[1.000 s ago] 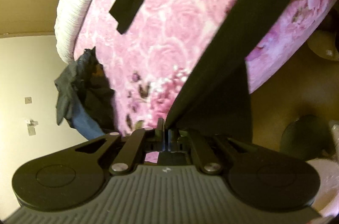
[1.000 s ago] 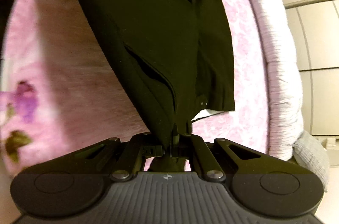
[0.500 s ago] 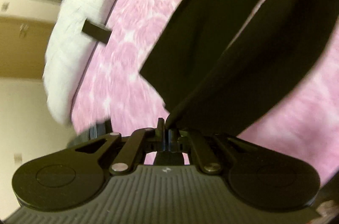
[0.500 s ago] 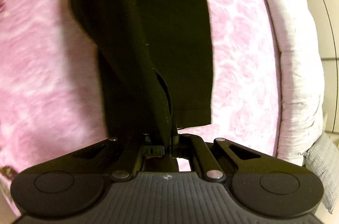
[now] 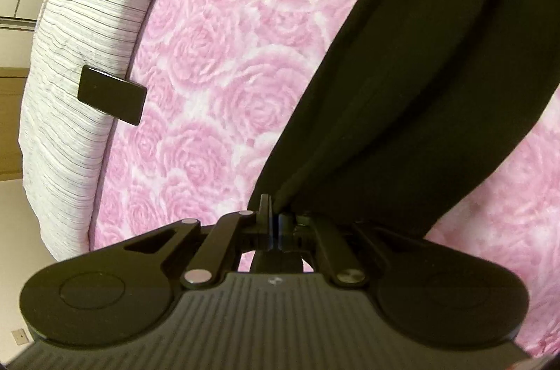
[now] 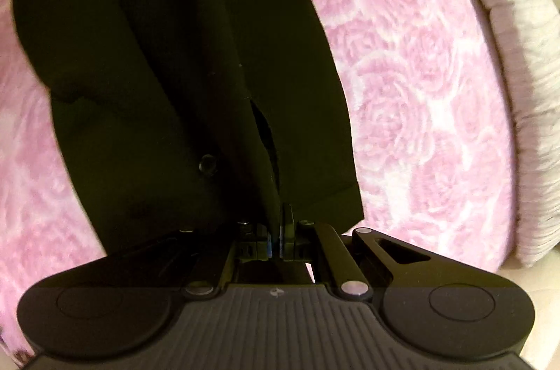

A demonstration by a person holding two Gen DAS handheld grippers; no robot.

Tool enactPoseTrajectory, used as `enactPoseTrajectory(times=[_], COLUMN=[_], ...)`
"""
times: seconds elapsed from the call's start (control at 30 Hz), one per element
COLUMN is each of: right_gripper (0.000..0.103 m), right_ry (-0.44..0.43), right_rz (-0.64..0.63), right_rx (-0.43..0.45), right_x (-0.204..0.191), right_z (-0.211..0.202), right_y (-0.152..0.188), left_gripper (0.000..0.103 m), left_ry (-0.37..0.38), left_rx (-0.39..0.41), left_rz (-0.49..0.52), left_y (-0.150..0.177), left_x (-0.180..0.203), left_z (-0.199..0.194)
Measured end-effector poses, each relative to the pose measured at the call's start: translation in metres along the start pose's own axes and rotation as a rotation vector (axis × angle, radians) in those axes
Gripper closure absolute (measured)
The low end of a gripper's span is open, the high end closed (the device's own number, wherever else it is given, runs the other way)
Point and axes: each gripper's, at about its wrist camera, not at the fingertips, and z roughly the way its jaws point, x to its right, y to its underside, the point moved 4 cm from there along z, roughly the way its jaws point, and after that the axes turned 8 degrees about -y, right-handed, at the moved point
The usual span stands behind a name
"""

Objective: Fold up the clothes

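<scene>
Black soft-fabric garment (image 5: 402, 97) drapes limp over the pink rose-patterned blanket (image 5: 227, 72), left gripper (image 5: 271, 212) and right gripper (image 6: 280, 216) both pinching its edge, so hems look like the surest hold.
</scene>
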Motion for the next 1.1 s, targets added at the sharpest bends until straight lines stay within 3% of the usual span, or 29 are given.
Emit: enactPoseTrajectory(times=[0.4,0.57,0.63,0.7,0.83,0.93,1.07,1.1], right_gripper=[0.103,0.103,0.09,0.065,0.055,0.05,0.042,0.042], right_ry=[-0.115,-0.138,-0.132,-0.1,-0.039,-0.001,0.031,0.022], right_rz=[0.089,0.138,0.178,0.248,0.431,0.595,0.778,0.818], right_rx=[0.077,0.089,0.086,0.097,0.163,0.218,0.293,0.311], right_x=[0.046,0.06,0.065,0.069,0.075,0.07,0.063,0.06], right_z=[0.005,0.013,0.02,0.023,0.013,-0.005,-0.02,-0.019], right_y=[-0.009,-0.017,-0.022,-0.023,-0.014,0.003,0.031,0.037], left_gripper=[0.1,0.1,0.095,0.089,0.072,0.07,0.066,0.065], left_ry=[0.057,0.05,0.013,-0.025,-0.057,-0.093,-0.088,-0.053], left_rx=[-0.093,-0.146,-0.187,-0.215,-0.178,-0.123,0.03,0.085], left_rz=[-0.005,-0.032,-0.024,-0.01,-0.031,-0.091,-0.179,-0.199], left_y=[-0.029,-0.038,-0.043,-0.048,-0.064,-0.085,-0.138,-0.157], left_x=[-0.021,-0.009,0.004,0.015,0.024,0.019,0.022,0.027], left_z=[0.042,0.076,0.091,0.102,0.093,0.069,0.016,0.001])
